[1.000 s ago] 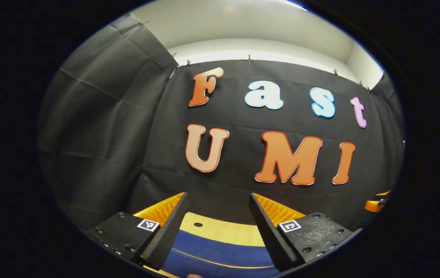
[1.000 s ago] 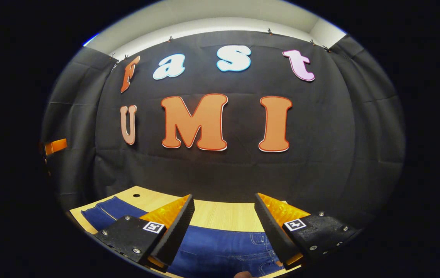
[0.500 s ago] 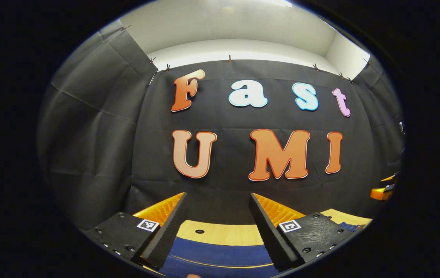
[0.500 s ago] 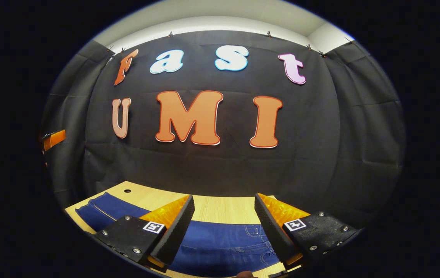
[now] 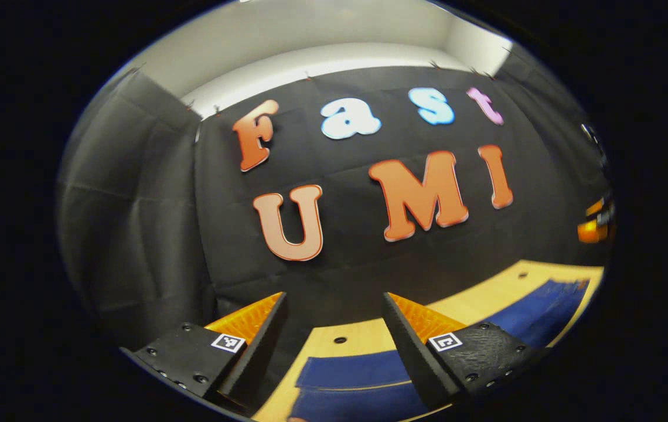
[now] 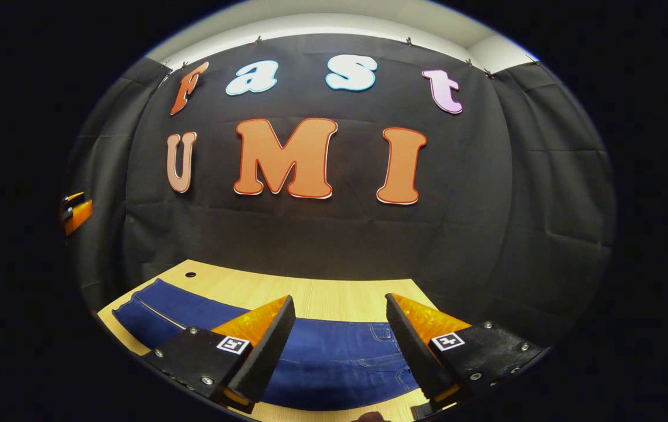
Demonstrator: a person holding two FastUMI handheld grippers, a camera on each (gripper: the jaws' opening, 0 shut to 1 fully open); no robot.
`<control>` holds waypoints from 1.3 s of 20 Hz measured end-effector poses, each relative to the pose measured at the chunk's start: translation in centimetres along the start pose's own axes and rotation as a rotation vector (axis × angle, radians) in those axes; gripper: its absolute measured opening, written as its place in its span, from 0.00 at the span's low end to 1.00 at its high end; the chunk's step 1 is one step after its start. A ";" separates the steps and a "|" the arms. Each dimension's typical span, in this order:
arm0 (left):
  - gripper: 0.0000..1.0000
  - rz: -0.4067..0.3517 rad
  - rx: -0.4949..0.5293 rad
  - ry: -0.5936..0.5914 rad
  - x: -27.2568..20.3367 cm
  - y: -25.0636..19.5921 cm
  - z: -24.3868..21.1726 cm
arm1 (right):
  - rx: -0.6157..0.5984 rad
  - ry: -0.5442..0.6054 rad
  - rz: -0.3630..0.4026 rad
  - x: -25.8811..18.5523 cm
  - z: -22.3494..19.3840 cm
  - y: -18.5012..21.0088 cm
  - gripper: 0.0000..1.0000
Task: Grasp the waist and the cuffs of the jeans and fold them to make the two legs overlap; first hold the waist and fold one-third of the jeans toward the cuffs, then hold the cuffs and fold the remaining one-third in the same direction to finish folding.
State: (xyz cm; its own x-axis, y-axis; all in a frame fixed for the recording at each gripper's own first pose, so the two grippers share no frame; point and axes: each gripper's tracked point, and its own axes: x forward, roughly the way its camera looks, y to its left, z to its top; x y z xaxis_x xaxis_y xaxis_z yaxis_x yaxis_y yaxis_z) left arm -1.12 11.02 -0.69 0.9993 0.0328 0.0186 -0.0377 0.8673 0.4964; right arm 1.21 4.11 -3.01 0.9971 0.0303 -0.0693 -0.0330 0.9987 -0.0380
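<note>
- The jeans (image 6: 334,363) lay flat on the wooden table (image 6: 322,293), stretched lengthwise across it in front of the black cloth wall (image 6: 322,234).
- In the right gripper view, the waist end with its pocket stitching (image 6: 384,351) sat toward the right side of the table, and the legs ran off to the left, ending near the table's left edge.
- The right gripper (image 6: 340,310) hovered above the waist part of the jeans with its jaws spread wide, nothing between them and no contact with the fabric.
- The left gripper (image 5: 334,308) was held over the cuff end of the jeans (image 5: 357,387), its view tilted; its jaws were also released, wide apart, with bare table and blue denim showing in the gap.
- In the left gripper view, the table (image 5: 486,299) curved up to the right, and the far part of the jeans continued along it toward the right edge.
- A small round hole in the table (image 5: 340,340) sat just beyond the cuff end; the right gripper view showed the same hole (image 6: 190,274) near the table's far left corner.
- The other gripper appeared as a small orange shape at the far edge of each view, too small to tell its state from there.
</note>
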 end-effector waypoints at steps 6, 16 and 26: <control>0.98 -0.192 0.405 0.225 -3.0 -3.8 -12.6 | 0.008 0.068 0.009 0.7 -2.8 1.0 0.97; 0.98 -0.482 0.820 0.453 -6.4 -8.3 -29.0 | -0.018 0.181 0.003 0.1 -6.7 0.5 0.97; 0.98 -0.716 1.018 0.566 -7.5 -8.6 -37.1 | -0.048 0.257 -0.033 -0.1 -9.2 -1.0 0.97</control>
State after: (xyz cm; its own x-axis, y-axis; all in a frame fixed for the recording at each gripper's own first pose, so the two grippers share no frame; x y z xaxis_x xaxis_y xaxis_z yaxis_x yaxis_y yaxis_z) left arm -8.25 21.73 -37.30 0.6543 0.1455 -0.7421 0.7453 0.0426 0.6654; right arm 0.56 2.74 -12.17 0.9480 -0.0194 -0.3177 -0.0103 0.9958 -0.0915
